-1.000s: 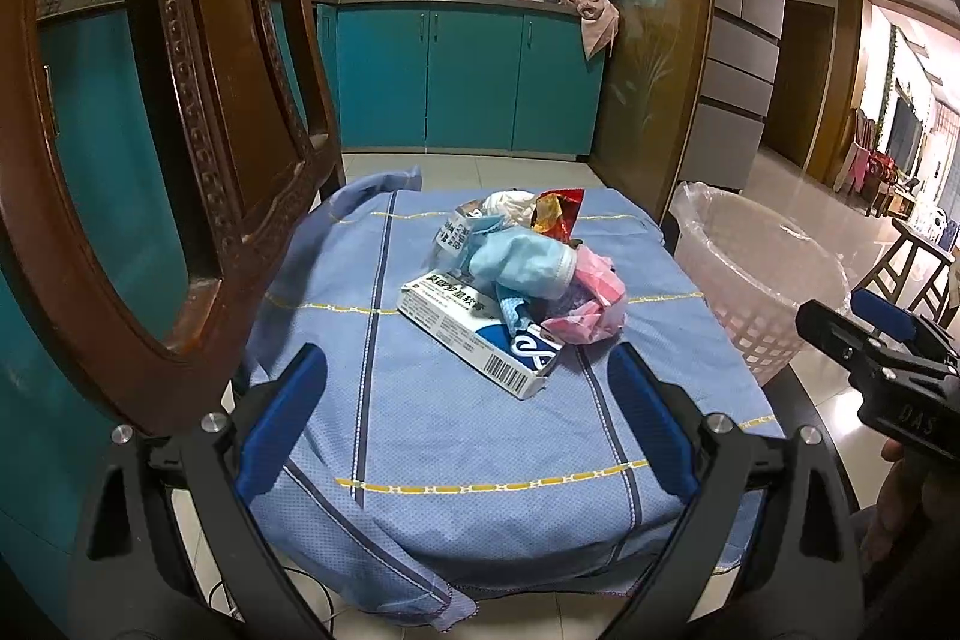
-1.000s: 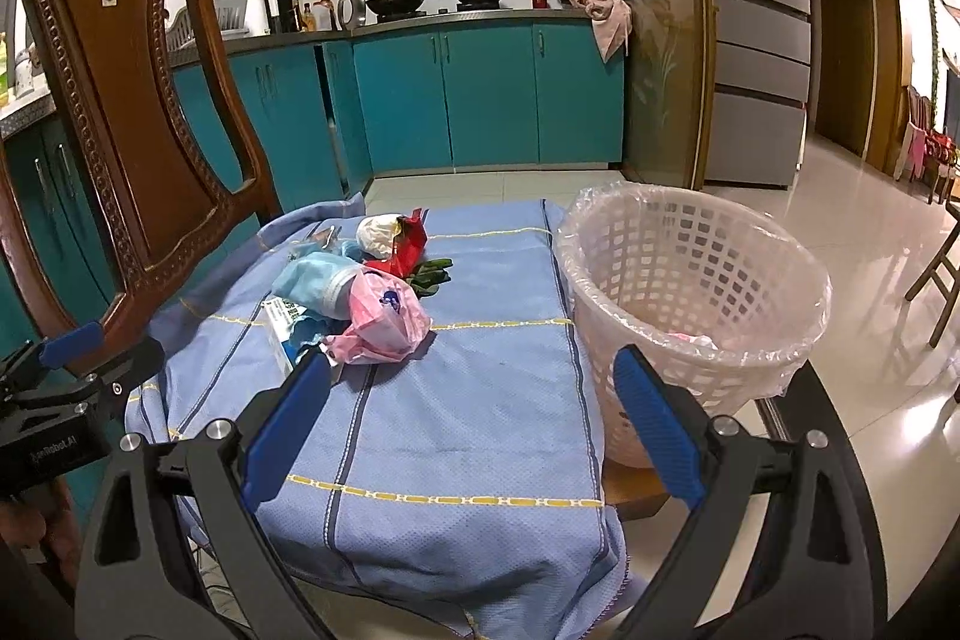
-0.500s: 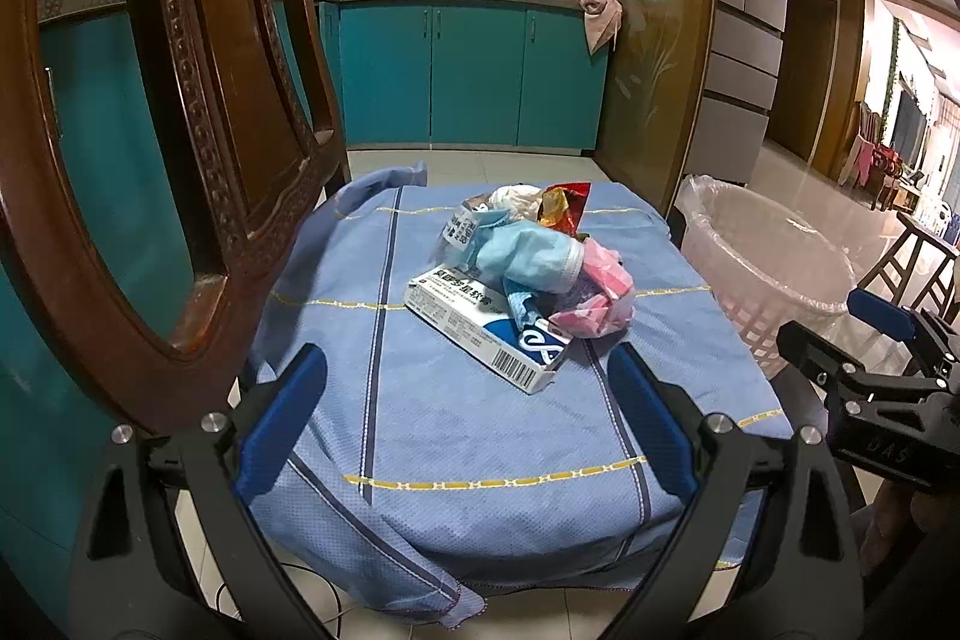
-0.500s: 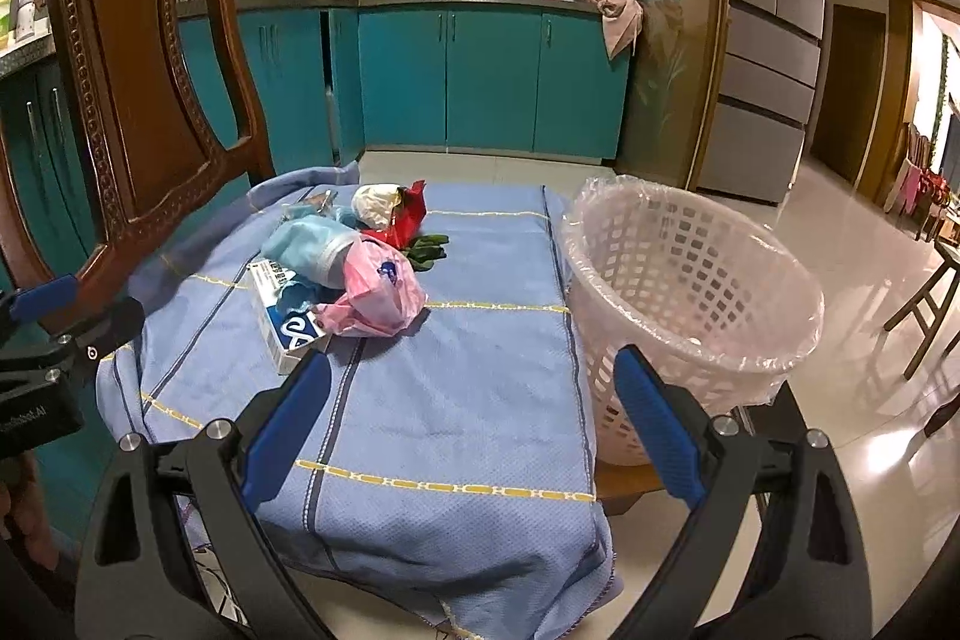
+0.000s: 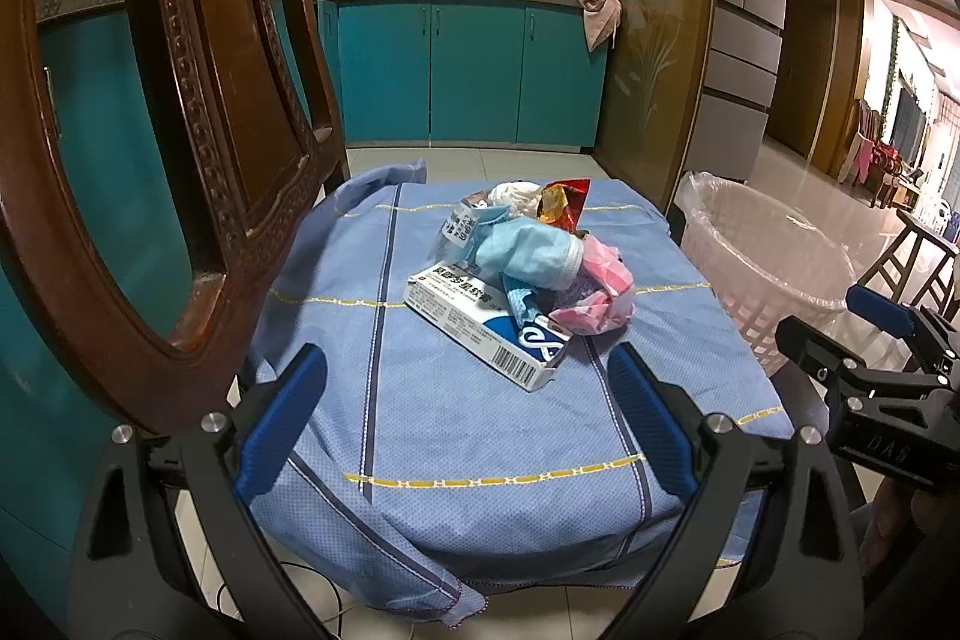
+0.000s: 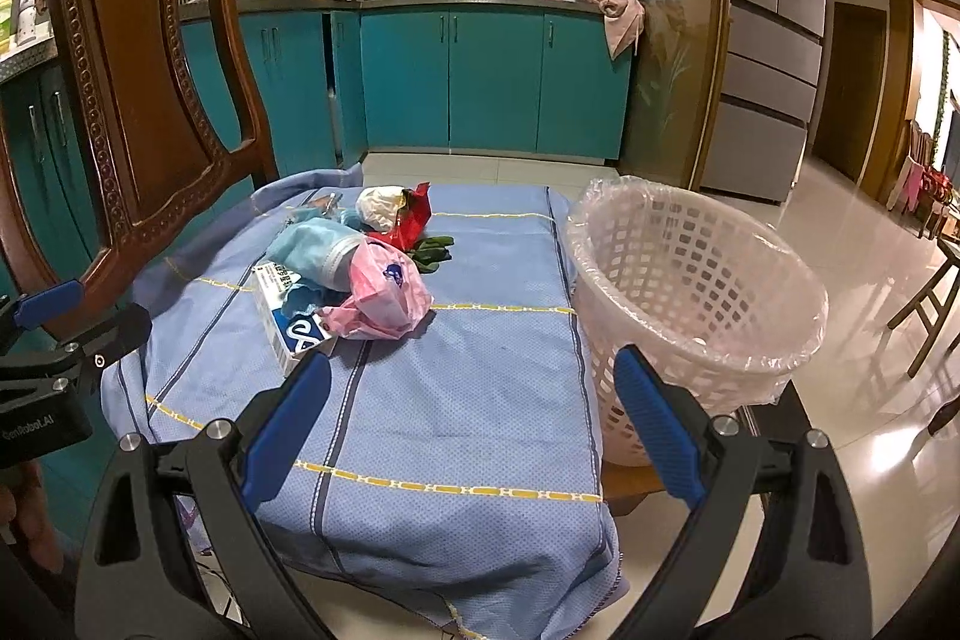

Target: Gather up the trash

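A heap of trash lies on the blue tablecloth [image 5: 456,418] [image 6: 480,370]: a white and blue carton [image 5: 486,331] [image 6: 288,322], a light blue face mask [image 5: 531,253] [image 6: 315,247], a pink plastic bag [image 5: 597,292] [image 6: 384,295], a red snack wrapper [image 5: 561,202] [image 6: 414,220], white crumpled paper [image 6: 378,208] and green leaves [image 6: 432,250]. A white basket [image 6: 690,304] [image 5: 762,268] with a clear liner stands to the right of the table. My left gripper [image 5: 468,424] is open, short of the carton. My right gripper [image 6: 471,427] is open above the cloth's near part, the basket at its right.
A carved wooden chair back [image 5: 198,148] [image 6: 144,70] rises close on the left. Teal kitchen cabinets [image 5: 468,76] stand behind, a fridge [image 6: 774,34] at the right. Stools [image 5: 918,256] stand on the tiled floor far right. The other gripper shows at each view's edge.
Both grippers have drifted slightly and stay open; in the right wrist view the table and basket sit a little closer. The trash has not moved.
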The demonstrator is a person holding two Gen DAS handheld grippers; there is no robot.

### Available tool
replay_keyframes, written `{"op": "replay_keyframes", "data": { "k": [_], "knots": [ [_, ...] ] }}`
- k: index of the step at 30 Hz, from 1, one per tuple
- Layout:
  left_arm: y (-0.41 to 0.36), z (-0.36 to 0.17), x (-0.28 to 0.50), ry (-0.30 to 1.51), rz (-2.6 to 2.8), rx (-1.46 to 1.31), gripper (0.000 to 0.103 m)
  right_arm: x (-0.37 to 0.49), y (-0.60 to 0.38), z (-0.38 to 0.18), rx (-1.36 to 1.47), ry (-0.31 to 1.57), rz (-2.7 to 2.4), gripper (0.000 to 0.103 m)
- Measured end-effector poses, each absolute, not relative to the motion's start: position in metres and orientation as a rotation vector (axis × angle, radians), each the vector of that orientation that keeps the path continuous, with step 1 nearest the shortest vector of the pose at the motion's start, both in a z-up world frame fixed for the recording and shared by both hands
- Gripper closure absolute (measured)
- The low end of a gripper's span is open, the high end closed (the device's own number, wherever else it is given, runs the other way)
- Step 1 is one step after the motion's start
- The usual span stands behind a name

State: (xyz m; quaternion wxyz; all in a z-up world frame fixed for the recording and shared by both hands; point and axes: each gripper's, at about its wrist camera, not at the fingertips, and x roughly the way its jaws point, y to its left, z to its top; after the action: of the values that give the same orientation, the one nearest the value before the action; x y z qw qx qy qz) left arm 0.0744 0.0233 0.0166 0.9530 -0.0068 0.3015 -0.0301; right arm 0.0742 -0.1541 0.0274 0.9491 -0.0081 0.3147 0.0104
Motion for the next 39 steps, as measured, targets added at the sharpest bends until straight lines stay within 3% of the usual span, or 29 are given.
{"op": "replay_keyframes", "data": {
  "k": [12, 20, 30, 31, 33, 34, 36, 39],
  "knots": [
    [0.022, 0.014, 0.077, 0.624, -0.066, -0.007, 0.009, 0.075, -0.153, 0.025, -0.011, 0.646, 0.029, 0.010],
    [-0.002, 0.010, 0.138, 0.669, -0.126, 0.027, 0.009, 0.076, -0.161, 0.026, 0.026, 0.641, 0.031, 0.010],
    [-0.016, -0.028, 0.224, 0.807, -0.191, 0.063, 0.028, 0.082, -0.171, 0.020, 0.047, 0.669, 0.026, 0.010],
    [-0.017, -0.029, 0.229, 0.817, -0.199, 0.061, 0.035, 0.082, -0.171, 0.019, 0.045, 0.671, 0.027, 0.010],
    [-0.017, -0.034, 0.236, 0.840, -0.215, 0.050, 0.062, 0.082, -0.170, 0.019, 0.042, 0.671, 0.029, 0.010],
    [-0.016, -0.036, 0.238, 0.854, -0.227, 0.043, 0.089, 0.082, -0.170, 0.019, 0.041, 0.671, 0.031, 0.010],
    [-0.016, -0.033, 0.234, 0.855, -0.245, 0.037, 0.096, 0.084, -0.169, 0.018, 0.037, 0.675, 0.037, 0.010],
    [-0.014, -0.013, 0.213, 0.794, -0.280, 0.047, 0.097, 0.091, -0.165, 0.017, 0.020, 0.679, 0.058, 0.010]
  ]
}}
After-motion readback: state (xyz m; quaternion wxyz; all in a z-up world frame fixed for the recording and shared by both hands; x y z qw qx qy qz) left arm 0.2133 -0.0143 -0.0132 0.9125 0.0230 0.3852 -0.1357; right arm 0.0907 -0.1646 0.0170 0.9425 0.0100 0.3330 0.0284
